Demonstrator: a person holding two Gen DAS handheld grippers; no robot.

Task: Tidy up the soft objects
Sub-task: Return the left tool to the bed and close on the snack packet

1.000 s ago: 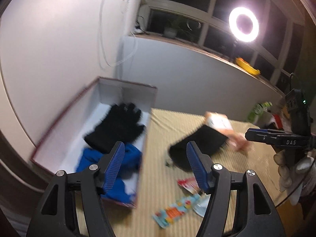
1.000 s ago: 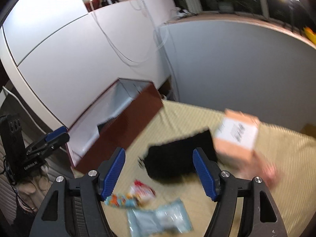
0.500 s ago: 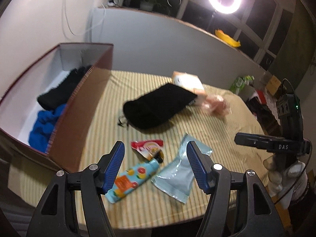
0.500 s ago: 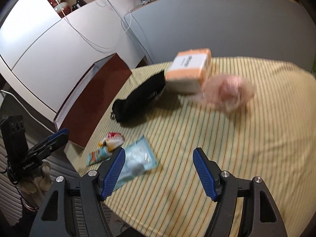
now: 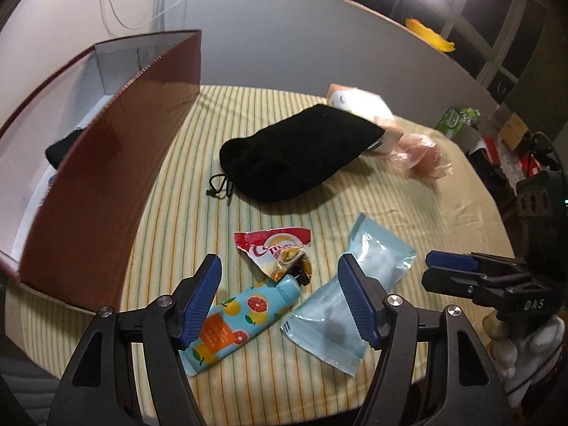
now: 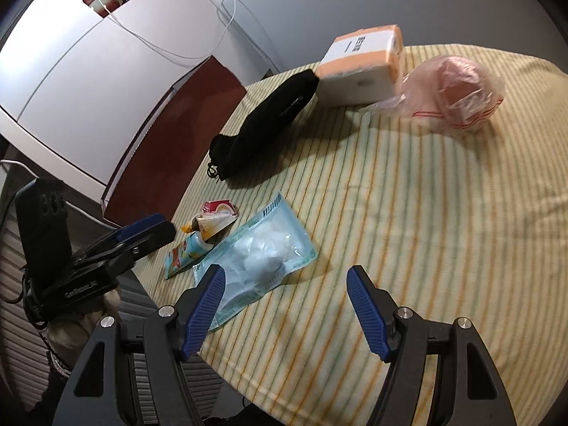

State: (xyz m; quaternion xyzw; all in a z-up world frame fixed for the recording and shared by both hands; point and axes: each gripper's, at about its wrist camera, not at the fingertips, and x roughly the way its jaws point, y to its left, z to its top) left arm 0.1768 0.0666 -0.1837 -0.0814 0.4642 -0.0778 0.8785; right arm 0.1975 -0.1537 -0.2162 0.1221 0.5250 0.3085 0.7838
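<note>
Both claws were seen held over the near edge of a counter (image 5: 443,191) covered with a striped yellow cloth.

The left claw (image 5: 278,298) was found open, nothing pressed by its blue pads; its jaws had just been opening a little further. A tube printed with citrus fruit (image 5: 241,323) lay on the cloth below and between the jaws, its black cap pointing away from the claw. A torn red and white wrapper (image 5: 273,248) lay just beyond the tube's cap. A pale blue packet (image 5: 351,301) was seen under and beyond the right-hand pad of this claw. Farther ahead a black drawstring pouch (image 5: 301,152) lay on its side, cord end toward the claw. Behind the pouch an orange and white box (image 5: 358,103) was noted, and a pink plastic bag (image 5: 422,156) to the right of it, blurred. To the left of this claw stood an open box with brown outer walls (image 5: 117,163); dark cloth (image 5: 60,149) was partly visible inside it.

The right claw (image 6: 285,305) was likewise open and empty. The blue packet (image 6: 262,252) lay just ahead of its left-hand pad, the tube (image 6: 188,252) and wrapper (image 6: 213,220) farther left. The pouch (image 6: 266,120), the orange and white box (image 6: 362,67) and the pink bag (image 6: 458,88) lay well ahead.
</note>
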